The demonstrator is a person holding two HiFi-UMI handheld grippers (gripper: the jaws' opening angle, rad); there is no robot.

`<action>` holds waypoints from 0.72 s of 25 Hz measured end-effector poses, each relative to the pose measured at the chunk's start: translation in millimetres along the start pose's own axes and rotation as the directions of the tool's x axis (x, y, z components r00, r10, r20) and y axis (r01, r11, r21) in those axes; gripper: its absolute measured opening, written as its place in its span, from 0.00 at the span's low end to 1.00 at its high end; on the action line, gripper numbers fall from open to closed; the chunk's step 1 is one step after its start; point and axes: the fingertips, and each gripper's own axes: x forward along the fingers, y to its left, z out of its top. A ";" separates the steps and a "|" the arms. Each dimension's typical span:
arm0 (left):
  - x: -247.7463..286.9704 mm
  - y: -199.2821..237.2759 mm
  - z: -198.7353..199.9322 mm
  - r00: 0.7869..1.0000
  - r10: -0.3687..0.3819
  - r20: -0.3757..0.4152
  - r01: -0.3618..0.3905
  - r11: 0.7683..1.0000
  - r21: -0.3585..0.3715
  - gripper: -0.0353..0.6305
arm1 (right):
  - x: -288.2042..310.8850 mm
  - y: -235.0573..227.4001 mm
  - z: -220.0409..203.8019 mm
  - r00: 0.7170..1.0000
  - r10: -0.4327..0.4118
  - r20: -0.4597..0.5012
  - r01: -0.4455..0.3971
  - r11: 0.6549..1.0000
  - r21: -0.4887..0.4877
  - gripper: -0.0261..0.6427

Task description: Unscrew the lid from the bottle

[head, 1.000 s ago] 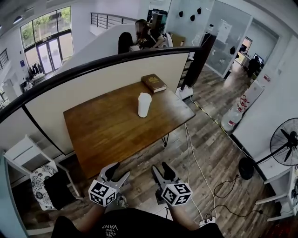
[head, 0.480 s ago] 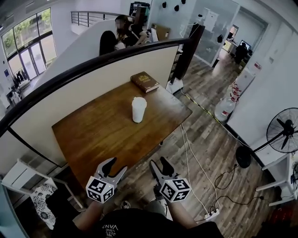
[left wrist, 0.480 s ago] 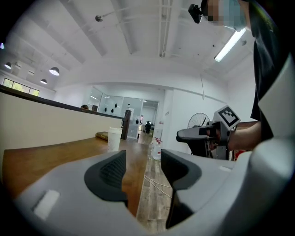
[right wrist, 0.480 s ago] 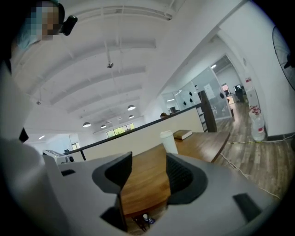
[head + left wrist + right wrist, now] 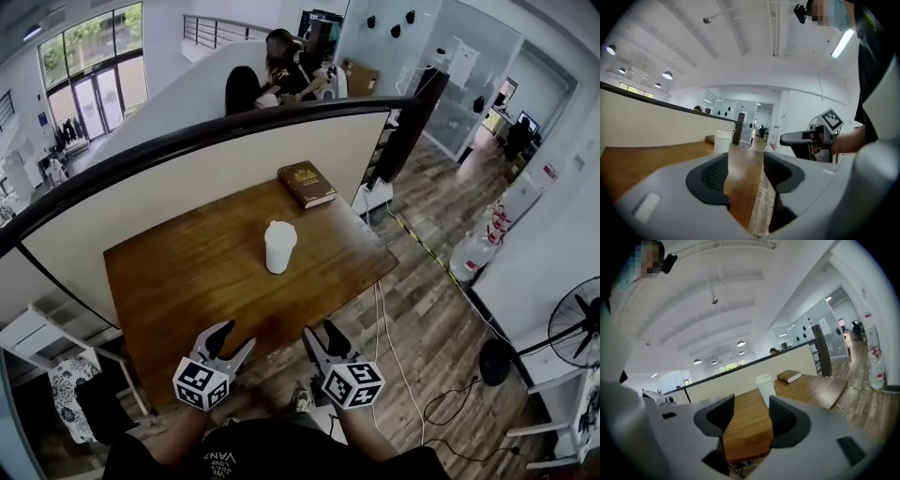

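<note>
A white bottle with a white lid stands upright in the middle of the wooden table. It shows far ahead in the left gripper view and, through the jaw gap, in the right gripper view. My left gripper and right gripper hover side by side at the table's near edge, well short of the bottle. Both are open with nothing between the pads. The right gripper also appears off to the side in the left gripper view.
A brown book lies at the table's far corner, also seen as the book. A curved partition wall backs the table. A white rack stands left, a water jug and a fan right. Cables cross the floor.
The table has drawn closer in the head view. Both grippers, earlier over the floor, now reach the table's near edge. Their jaws look as wide as before.
</note>
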 end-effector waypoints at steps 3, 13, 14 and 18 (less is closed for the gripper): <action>24.0 -3.0 7.2 0.998 0.062 0.015 -0.062 0.998 -0.006 0.39 | 11.0 -24.8 10.6 0.998 0.053 -0.031 -0.053 0.998 -0.024 0.33; 86.1 -6.8 13.4 0.970 0.242 0.036 -0.240 0.970 -0.044 0.41 | 51.0 -84.7 42.9 0.971 0.213 -0.108 -0.222 0.971 -0.086 0.33; 88.5 -6.2 15.1 0.967 0.254 0.033 -0.253 0.966 -0.045 0.42 | 55.0 -86.7 45.4 0.967 0.226 -0.113 -0.236 0.968 -0.089 0.33; 97.4 1.0 17.4 0.956 0.294 0.017 -0.293 0.955 -0.034 0.44 | 70.1 -90.7 51.6 0.957 0.264 -0.122 -0.277 0.956 -0.100 0.33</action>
